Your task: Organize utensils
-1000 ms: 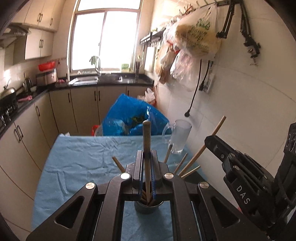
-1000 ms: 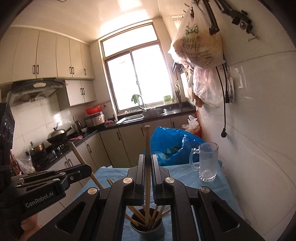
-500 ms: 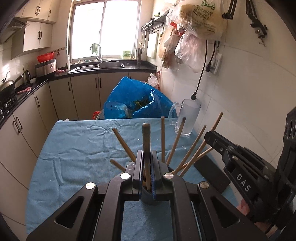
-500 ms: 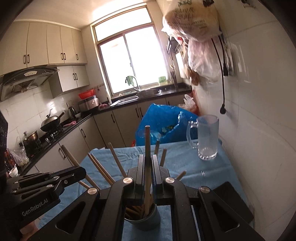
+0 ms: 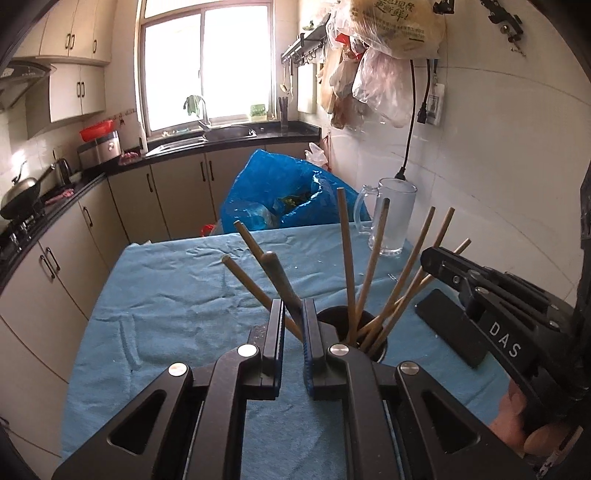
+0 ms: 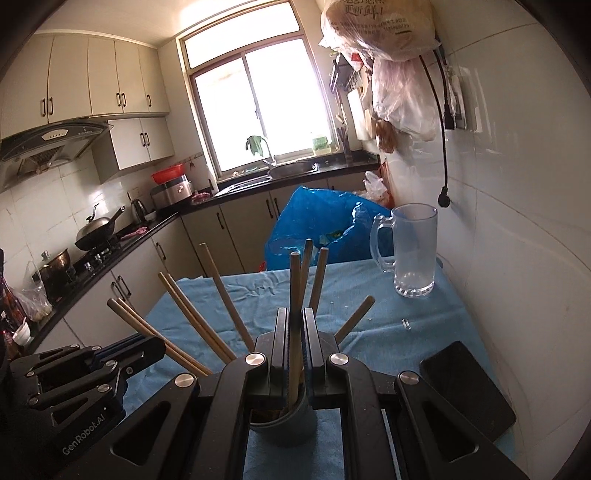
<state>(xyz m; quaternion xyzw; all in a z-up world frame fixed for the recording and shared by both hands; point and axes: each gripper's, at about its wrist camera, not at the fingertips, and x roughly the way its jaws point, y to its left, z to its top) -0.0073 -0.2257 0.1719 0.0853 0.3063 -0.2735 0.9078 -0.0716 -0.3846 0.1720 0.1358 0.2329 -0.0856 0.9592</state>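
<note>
Blue tablecloth [image 6: 369,295], chopstick [image 6: 294,295] between right tongs [image 6: 294,332], above cup [image 6: 291,424]

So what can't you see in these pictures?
- Cup bottom and the chopstick tips inside: right wrist view, hidden by the right gripper.
- Left gripper hold on the thick stick: left wrist view, fingers slightly apart, so contact is unclear.
- Phone: right wrist view, one corner hidden by the gripper body.
- Wall bag top: left wrist view, cut off by the picture edge; print too small to read.
</note>
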